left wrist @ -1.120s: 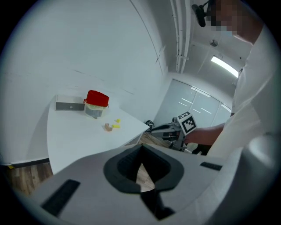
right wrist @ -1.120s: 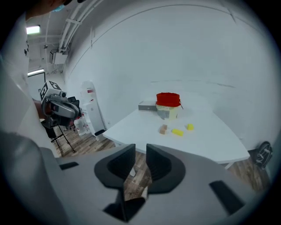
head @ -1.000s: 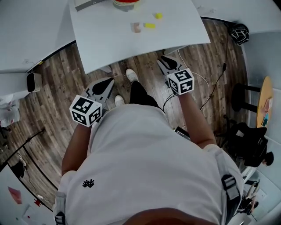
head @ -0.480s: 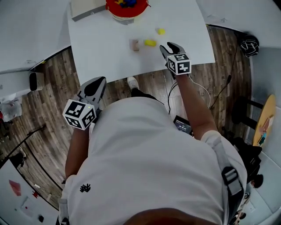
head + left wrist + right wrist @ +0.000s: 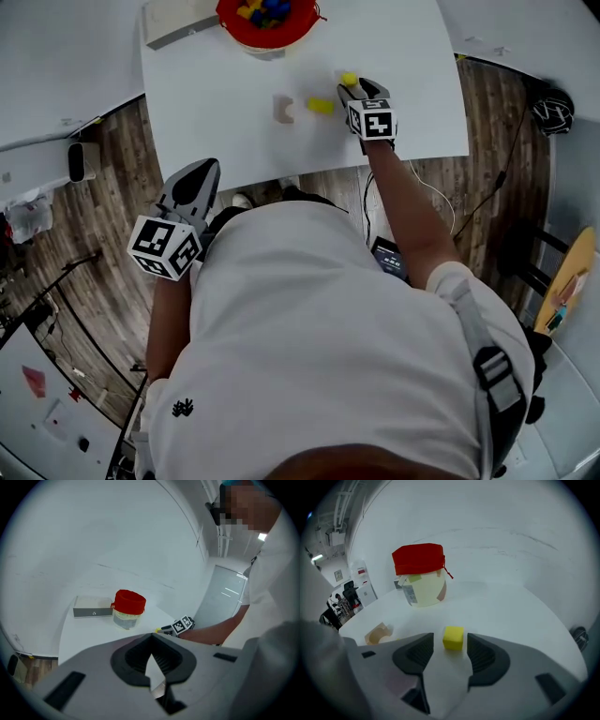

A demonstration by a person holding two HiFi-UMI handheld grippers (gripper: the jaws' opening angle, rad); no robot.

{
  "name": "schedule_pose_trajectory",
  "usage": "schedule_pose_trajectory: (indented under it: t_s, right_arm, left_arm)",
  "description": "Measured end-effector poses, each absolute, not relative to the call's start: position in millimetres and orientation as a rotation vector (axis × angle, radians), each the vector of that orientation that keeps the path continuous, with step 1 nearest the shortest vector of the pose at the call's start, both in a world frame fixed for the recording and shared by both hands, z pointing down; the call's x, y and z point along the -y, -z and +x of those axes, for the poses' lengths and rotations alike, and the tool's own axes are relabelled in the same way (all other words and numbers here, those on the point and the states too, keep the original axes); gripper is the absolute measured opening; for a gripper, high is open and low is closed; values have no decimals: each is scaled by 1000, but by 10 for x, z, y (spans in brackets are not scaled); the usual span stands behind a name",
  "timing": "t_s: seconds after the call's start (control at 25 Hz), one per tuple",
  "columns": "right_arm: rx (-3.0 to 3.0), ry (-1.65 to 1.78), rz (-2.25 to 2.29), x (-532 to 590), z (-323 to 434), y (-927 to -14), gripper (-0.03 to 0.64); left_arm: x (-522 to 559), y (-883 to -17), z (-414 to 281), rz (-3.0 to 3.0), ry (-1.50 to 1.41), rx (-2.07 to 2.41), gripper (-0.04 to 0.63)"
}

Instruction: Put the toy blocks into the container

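A small yellow cube (image 5: 453,637) sits on the white table (image 5: 403,56) between the pads of my right gripper (image 5: 450,641). The jaws are opening and neither pad touches the cube. From the head view the right gripper (image 5: 353,88) reaches the cube (image 5: 349,79) at the table's right middle. A yellow block (image 5: 320,106) and a tan arch block (image 5: 283,109) lie just left of it. The red-rimmed container (image 5: 267,19), with several blocks inside, stands at the far edge. My left gripper (image 5: 200,172) hangs over the wooden floor, shut and empty (image 5: 151,639).
A grey box (image 5: 178,23) lies left of the container. The table's near edge runs just behind the right gripper. Around the table are wooden floor (image 5: 112,159), a cable and a black object (image 5: 553,111) at the right. The container (image 5: 423,576) rises beyond the cube.
My right gripper has gone forward from over the floor onto the table, up to the yellow cube. The left gripper has stayed low beside the table's front edge.
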State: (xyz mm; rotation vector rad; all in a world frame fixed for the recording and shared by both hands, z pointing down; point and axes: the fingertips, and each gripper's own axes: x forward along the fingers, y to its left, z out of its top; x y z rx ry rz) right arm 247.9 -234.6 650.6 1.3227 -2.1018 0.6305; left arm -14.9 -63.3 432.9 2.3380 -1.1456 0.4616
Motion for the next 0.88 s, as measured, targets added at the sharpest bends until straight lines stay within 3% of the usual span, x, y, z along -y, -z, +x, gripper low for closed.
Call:
schedule_pose_trajectory:
  t_s: [0.16, 0.4, 0.88]
  right_arm:
    - [2092, -631, 1318, 2395, 2446, -6552, 224]
    - [2068, -582, 1315, 2407, 2489, -6570, 147]
    - [2136, -437, 1190, 2379, 2433, -6206, 143]
  left_arm:
    - [702, -4316, -157, 2328, -470, 1156, 6]
    - [774, -4325, -145, 2327, -466, 1157, 6]
    - [828, -4372, -87, 2342, -435, 1120, 6]
